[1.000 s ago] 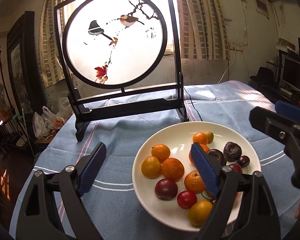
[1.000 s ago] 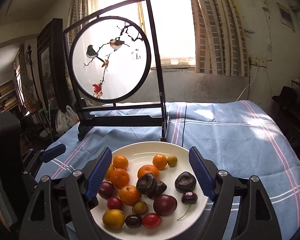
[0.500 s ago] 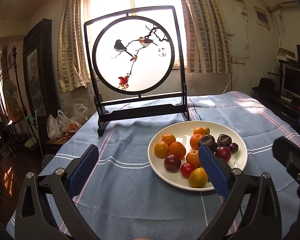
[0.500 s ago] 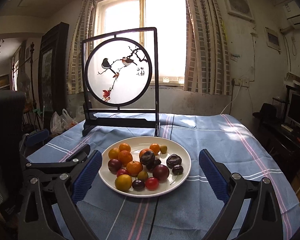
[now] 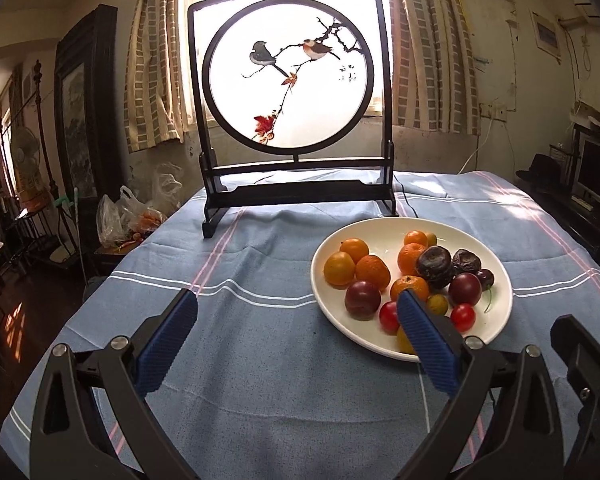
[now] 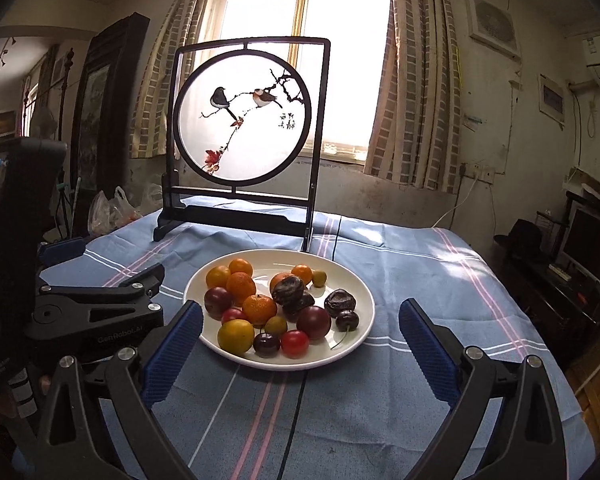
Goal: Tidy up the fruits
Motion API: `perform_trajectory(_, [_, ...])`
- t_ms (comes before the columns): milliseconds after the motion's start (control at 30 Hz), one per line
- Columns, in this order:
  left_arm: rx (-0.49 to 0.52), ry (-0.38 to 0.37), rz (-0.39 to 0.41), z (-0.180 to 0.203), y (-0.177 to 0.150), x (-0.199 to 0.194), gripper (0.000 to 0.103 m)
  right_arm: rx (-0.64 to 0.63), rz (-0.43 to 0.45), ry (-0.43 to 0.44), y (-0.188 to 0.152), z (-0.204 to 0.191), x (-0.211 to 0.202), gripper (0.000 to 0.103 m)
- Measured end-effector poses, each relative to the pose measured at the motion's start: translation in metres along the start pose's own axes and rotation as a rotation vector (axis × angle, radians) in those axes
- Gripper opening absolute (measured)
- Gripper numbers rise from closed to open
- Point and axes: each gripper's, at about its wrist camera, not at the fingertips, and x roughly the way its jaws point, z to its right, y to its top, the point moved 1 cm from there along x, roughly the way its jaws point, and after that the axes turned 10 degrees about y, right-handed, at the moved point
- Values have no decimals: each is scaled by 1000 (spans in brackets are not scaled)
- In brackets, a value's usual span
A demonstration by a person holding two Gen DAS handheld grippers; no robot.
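Observation:
A white plate [image 5: 496, 276] [image 6: 354, 280] on the blue striped tablecloth holds several fruits: tangerines [image 6: 241, 287], dark plums [image 6: 314, 322], red cherry tomatoes [image 6: 295, 343], wrinkled dark fruits [image 6: 288, 290], a cherry [image 6: 347, 319] and yellow fruits [image 6: 235, 335]. My left gripper [image 5: 294, 302] stands open over bare cloth left of the plate, its right pad [image 5: 424, 340] overlapping the plate's near rim in view. My right gripper [image 6: 300, 308] is open in front of the plate with nothing between its pads. The left gripper's body [image 6: 96, 308] shows at the left of the right wrist view.
A black-framed round screen painted with birds [image 5: 290, 80] [image 6: 244, 116] stands behind the plate. A dark cable [image 6: 300, 396] runs across the cloth toward me. Plastic bags [image 5: 120, 220] sit off the table's left edge, and a monitor [image 6: 592, 240] stands at the right.
Both grippers have drawn back from the plate, so it now lies farther off and none of its fruit sits between the pads. Both sets of jaws have spread wider.

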Motion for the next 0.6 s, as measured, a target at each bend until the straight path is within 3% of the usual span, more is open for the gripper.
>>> perform_trajectory(300, [-13, 38, 7, -2, -1, 2, 98, -17, -51, -20, -10, -6, 14, 99])
perform_trajectory(433, [17, 88, 28, 3, -3, 2, 98, -28, -52, -22, -10, -8, 15, 99])
perform_trajectory(600, [7, 56, 6, 3, -4, 6, 98, -12, -58, -12, -12, -6, 17, 99])
